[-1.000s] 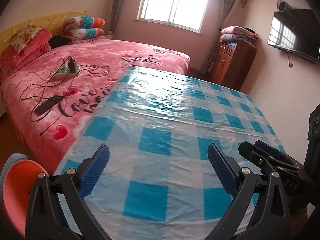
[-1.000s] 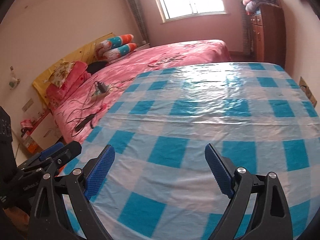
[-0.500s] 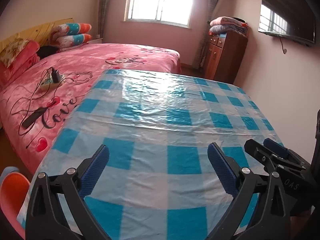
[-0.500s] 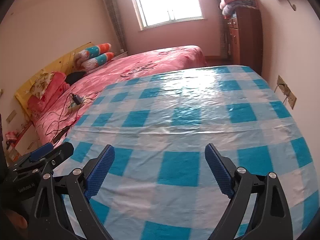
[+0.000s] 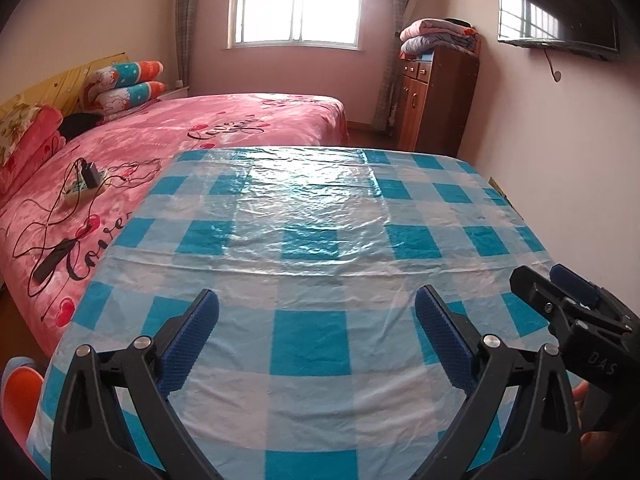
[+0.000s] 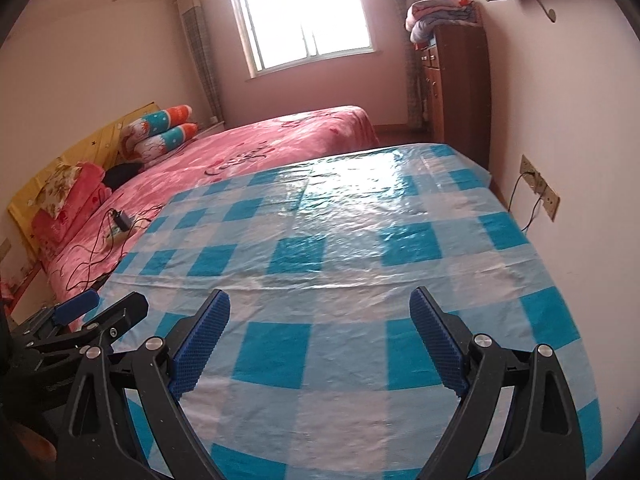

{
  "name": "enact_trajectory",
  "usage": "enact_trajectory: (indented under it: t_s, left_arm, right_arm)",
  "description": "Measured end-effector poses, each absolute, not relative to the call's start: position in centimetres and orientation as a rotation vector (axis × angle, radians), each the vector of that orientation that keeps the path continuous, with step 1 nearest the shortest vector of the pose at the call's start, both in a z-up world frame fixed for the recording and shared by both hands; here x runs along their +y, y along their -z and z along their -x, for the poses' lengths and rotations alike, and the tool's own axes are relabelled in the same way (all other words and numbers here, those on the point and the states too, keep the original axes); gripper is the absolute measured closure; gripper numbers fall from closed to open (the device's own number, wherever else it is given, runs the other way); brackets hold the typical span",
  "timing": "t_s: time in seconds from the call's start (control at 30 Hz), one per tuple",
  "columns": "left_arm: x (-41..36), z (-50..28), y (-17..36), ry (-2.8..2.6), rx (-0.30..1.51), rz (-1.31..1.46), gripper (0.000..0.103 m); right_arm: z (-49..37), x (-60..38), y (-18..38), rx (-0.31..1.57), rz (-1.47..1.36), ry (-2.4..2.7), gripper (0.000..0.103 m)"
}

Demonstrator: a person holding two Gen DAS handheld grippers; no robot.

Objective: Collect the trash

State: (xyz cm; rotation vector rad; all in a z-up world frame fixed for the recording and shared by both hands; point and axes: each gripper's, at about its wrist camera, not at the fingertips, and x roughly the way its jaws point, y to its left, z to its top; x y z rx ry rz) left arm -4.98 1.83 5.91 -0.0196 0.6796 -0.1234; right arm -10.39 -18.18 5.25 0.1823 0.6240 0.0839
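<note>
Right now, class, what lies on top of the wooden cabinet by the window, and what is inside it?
Folded blankets are stacked on top of the wooden cabinet. Its drawers and doors are shut, so the contents cannot be seen.

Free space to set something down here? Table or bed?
The checkered tablecloth shows nothing on it from the left gripper and right gripper out to its far edge. The pink bed is bare toward the window; the power strip and cables crowd its pillow side.
</note>
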Motion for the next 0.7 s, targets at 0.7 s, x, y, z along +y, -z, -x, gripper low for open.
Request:
enact_trajectory:
  t_s: [0.7]
  left_arm:
    - [-1.1,4.5,-6.1,0.078,0.677,-0.027,0.004]
  right_arm:
    - [11.1,-19.9,-5.3,0.584,-0.134,-0.044,0.013]
